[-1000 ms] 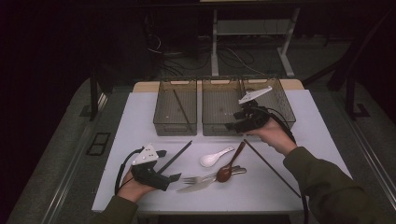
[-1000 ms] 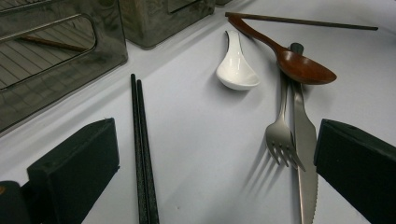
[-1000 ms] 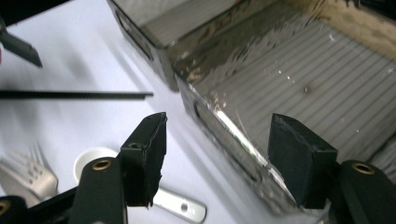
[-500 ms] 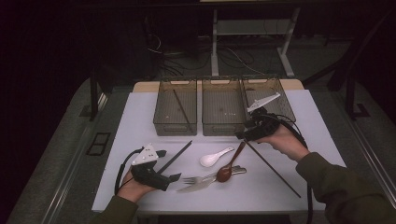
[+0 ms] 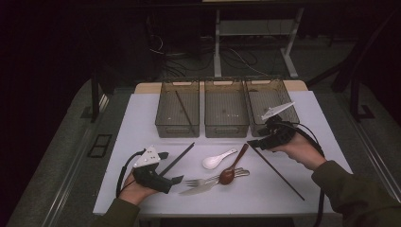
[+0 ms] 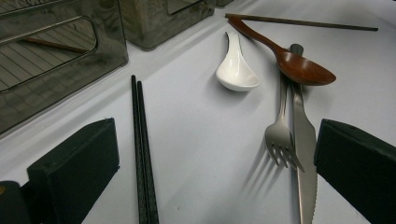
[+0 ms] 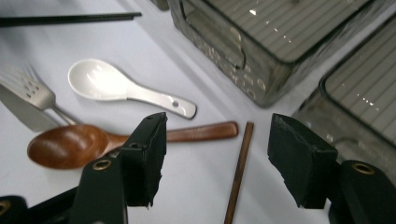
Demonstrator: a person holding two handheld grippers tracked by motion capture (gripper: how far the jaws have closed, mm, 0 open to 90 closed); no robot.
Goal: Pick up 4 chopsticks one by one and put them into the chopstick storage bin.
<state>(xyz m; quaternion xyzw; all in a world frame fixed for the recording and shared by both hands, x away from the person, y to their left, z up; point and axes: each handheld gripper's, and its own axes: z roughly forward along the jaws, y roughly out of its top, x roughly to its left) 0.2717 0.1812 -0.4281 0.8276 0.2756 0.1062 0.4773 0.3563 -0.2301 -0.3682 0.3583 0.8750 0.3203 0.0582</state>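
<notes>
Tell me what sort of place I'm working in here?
Likely a lab or workshop bench rather than a kitchen: a white table in a dark room, cables on the floor behind, three sorting bins, and loose cutlery.

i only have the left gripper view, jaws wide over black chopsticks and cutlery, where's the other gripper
Observer: The right gripper hovers open at the near end of the right-hand bin, by the tip of a brown chopstick lying on the table.
Operator: is it holding anything
Observer: No. In the right gripper view that chopstick lies on the table between its jaws, which stand apart from it.
Operator: anything in the bins yet
Observer: The high view shows one brown chopstick lying lengthwise in the left-hand bin; I see no utensil in the middle bin.
</notes>
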